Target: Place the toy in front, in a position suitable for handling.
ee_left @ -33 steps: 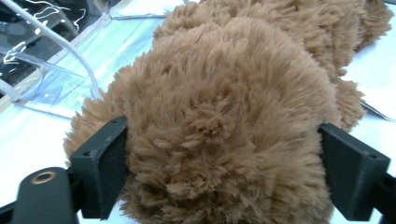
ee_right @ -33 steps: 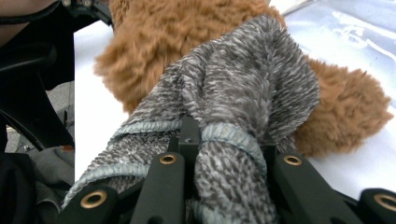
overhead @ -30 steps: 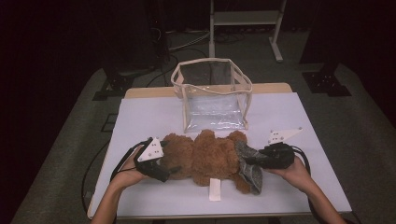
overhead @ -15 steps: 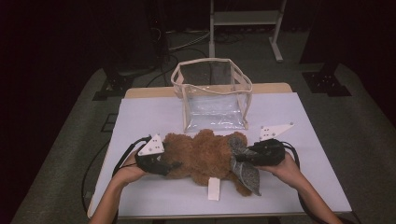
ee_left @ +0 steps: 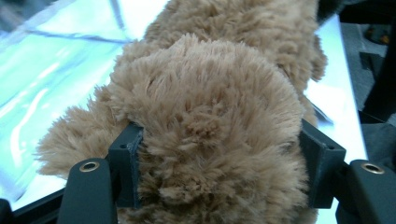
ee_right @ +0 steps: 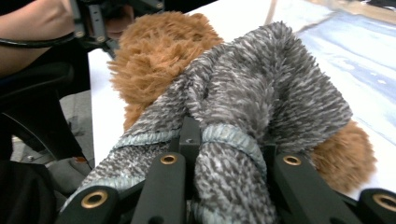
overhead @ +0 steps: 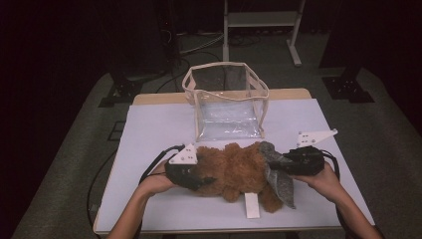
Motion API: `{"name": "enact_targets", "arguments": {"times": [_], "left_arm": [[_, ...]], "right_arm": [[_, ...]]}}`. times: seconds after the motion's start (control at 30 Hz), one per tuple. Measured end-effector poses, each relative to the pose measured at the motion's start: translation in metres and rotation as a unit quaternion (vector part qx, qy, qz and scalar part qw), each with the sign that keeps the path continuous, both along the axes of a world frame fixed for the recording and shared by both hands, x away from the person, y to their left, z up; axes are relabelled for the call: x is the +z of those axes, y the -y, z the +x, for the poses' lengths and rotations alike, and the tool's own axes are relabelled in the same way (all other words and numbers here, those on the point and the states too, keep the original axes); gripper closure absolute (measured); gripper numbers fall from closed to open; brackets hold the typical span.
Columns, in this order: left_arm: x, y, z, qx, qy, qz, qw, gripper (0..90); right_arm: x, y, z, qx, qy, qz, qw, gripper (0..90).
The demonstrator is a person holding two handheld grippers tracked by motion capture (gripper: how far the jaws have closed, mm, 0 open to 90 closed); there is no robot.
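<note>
- Left tongs (overhead: 196, 180): jaws just closed in, clamped on the brown plush toy (overhead: 234, 170) at its left end.
- Right tongs (overhead: 278, 164): clamped on the toy's grey knit cloth (overhead: 276, 174).
- Handling advice: lift both ends level, keep grips deep in the pile.
- Toy: shaggy, tan-brown, lying lengthwise on the white surface (overhead: 154, 124), white tag (overhead: 252, 205) trailing.
- Clear bag (overhead: 226, 99): upright, open-topped, just behind the toy.

Both forearms come in from the near edge of the desk (overhead: 149, 129). The left hand-held gripper (overhead: 191, 175) lies level, pointing toward the right one, and its jaws have just been closing on brown fur. The right hand-held gripper (overhead: 293, 163) points back at it, its jaws pinched tight on grey cloth.
</note>
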State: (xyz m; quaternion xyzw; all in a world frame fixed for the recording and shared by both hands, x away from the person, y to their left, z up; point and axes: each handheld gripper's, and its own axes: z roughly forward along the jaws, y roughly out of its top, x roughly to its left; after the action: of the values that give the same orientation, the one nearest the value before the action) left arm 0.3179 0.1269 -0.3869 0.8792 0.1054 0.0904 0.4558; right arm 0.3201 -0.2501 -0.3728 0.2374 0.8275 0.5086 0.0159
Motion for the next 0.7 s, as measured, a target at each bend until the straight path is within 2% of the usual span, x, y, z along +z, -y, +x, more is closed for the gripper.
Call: {"name": "enact_targets", "arguments": {"times": [0.07,0.2,0.23,0.27,0.3,0.33,0.37,0.4,0.47,0.53,0.57,0.63,0.7], "left_arm": [[0.002,0.008,-0.004,-0.007,0.003,0.007,1.0000,31.8],[0.003,0.007,-0.005,0.000,0.013,0.016,0.9998,30.0],[0.005,0.002,-0.004,0.012,0.025,0.027,0.9992,28.1],[0.005,0.002,-0.004,0.012,0.025,0.027,0.9992,25.9],[0.006,-0.001,-0.003,0.022,0.034,0.028,0.9988,25.9],[0.008,-0.008,-0.003,0.030,0.053,0.033,0.9976,19.7],[0.008,-0.008,-0.003,0.030,0.053,0.033,0.9976,18.8],[0.012,-0.016,-0.006,0.028,0.073,0.021,0.9967,18.4],[0.015,-0.017,-0.010,0.019,0.084,0.017,0.9962,21.3],[0.015,-0.013,-0.013,0.005,0.090,0.030,0.9955,21.5],[0.015,-0.013,-0.013,0.005,0.090,0.030,0.9955,21.3],[0.011,-0.009,-0.011,-0.001,0.096,0.045,0.9943,20.6],[0.010,-0.009,-0.009,0.004,0.097,0.043,0.9944,20.6]], "right_arm": [[0.001,0.007,-0.002,-0.006,0.002,-0.003,1.0000,72.9],[-0.004,0.011,0.000,-0.011,-0.001,-0.005,0.9999,72.8],[-0.006,0.011,0.001,-0.012,-0.002,-0.005,0.9999,72.8],[-0.006,0.011,0.001,-0.012,-0.002,-0.005,0.9999,72.8],[-0.008,0.010,0.002,-0.013,0.000,-0.008,0.9999,72.8],[-0.014,0.007,0.006,-0.015,-0.005,-0.011,0.9998,72.7],[-0.016,0.005,0.007,-0.015,-0.006,-0.012,0.9998,72.7],[-0.018,0.002,0.008,-0.014,-0.005,-0.014,0.9998,72.7],[-0.021,-0.003,0.011,-0.011,-0.007,-0.014,0.9998,72.7],[-0.021,-0.005,0.014,-0.009,-0.007,-0.013,0.9999,72.6],[-0.021,-0.005,0.014,-0.009,-0.007,-0.013,0.9999,72.6],[-0.020,-0.001,0.016,-0.016,-0.007,-0.010,0.9998,72.6],[-0.019,0.004,0.014,-0.020,-0.007,-0.007,0.9997,72.6]]}}
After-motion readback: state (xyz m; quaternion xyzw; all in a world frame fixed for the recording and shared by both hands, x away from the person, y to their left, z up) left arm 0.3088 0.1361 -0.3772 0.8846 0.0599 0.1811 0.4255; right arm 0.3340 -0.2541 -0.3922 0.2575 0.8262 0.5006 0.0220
